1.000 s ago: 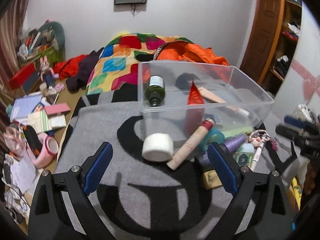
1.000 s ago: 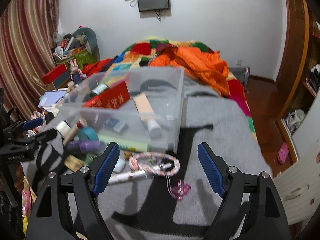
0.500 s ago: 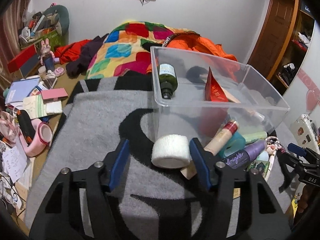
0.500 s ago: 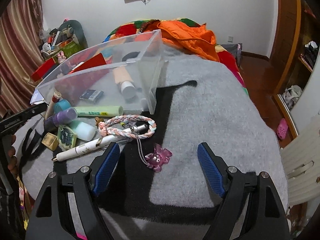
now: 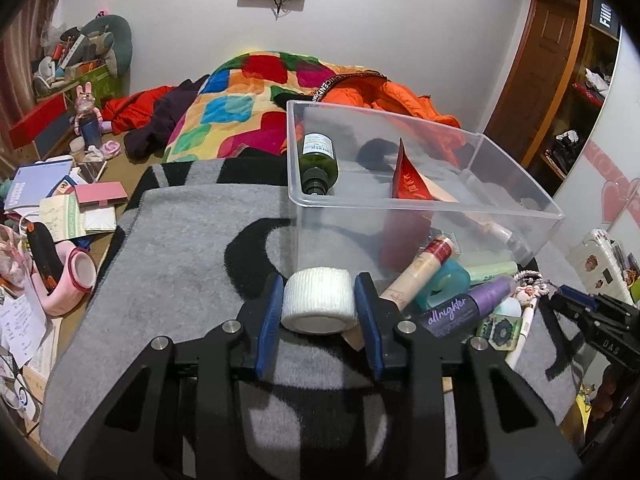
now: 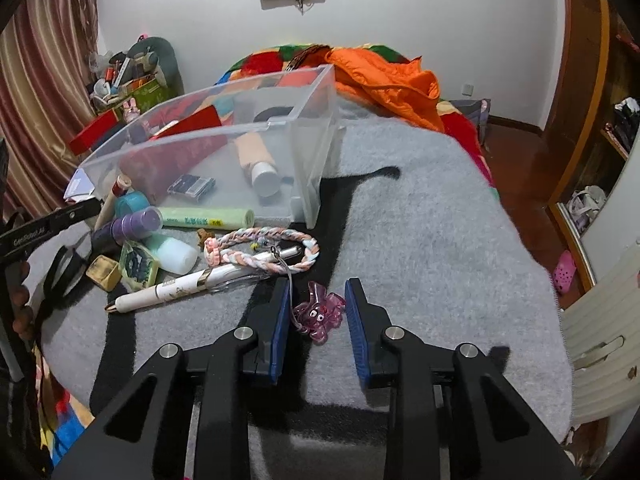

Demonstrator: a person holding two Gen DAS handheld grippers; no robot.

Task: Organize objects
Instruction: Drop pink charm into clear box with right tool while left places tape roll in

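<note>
Tape roll (image 5: 319, 300): white, lying on its side on the grey blanket (image 5: 180, 248), just in front of the clear bin's near wall; your left gripper (image 5: 319, 298) has a blue pad pressed against each end of it.
Left gripper: clamped on the tape roll, low over the blanket.
Right gripper (image 6: 318, 312): your pads stand apart with the purple charm (image 6: 320, 312) between them; the left pad is close to the charm's cord, the right pad shows a gap, so nothing is gripped.
Purple charm: translucent, flat on the blanket, tied by a thin cord to the white pen (image 6: 200, 280).
Clear bin (image 5: 420, 204): sits on the blanket in front of the bedding; inside you have a green bottle (image 5: 318, 166) leaning neck-down in the left corner, a red packet (image 5: 408, 184) propped upright, and a beige tube (image 6: 258, 160) lying on the floor of the bin.
Loose pile: beside the bin's near right corner you see a red-capped tube (image 5: 420, 270), a teal tape ring (image 5: 448, 282), a purple spray bottle (image 5: 468, 308), a pale green tube (image 6: 208, 218), a braided cord (image 6: 264, 250) over the pen, and a small gold box (image 6: 103, 273).
Pen: lies slantwise on the blanket, tip toward your left gripper's side.
</note>
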